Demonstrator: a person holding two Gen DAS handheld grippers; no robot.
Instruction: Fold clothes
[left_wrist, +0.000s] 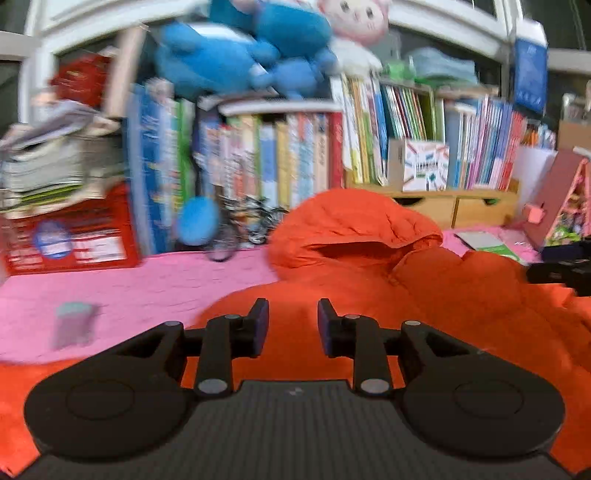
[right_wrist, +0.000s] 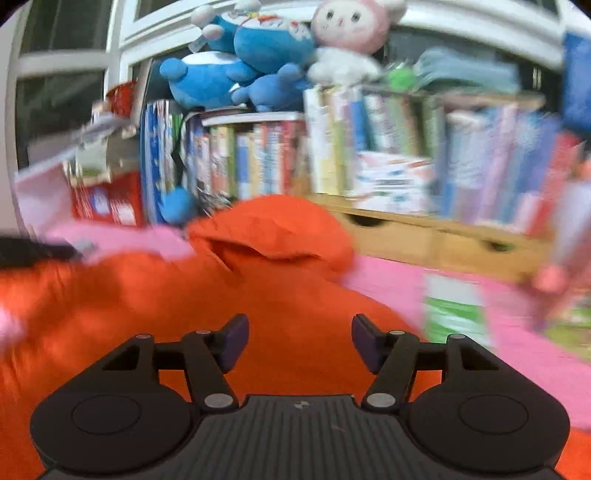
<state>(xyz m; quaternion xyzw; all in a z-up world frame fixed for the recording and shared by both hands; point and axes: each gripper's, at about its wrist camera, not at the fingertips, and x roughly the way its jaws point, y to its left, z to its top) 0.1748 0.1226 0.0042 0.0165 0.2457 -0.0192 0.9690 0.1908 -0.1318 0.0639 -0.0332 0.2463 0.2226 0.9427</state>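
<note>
We look across a pink table cover (left_wrist: 122, 284) to a wooden bookshelf (left_wrist: 454, 201) with two small drawers along its base, packed with upright children's books (left_wrist: 280, 158). Blue plush toys (right_wrist: 255, 48) and a pink-and-white plush doll (right_wrist: 351, 26) sit on top. White window frames (right_wrist: 74, 66) enclose dark panes behind. A red box (left_wrist: 74, 236) stands at the left under stacked papers.

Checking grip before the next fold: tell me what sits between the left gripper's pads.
Nothing. In the left wrist view the left gripper stands open above the orange jacket; only its fabric shows behind the gap.
</note>
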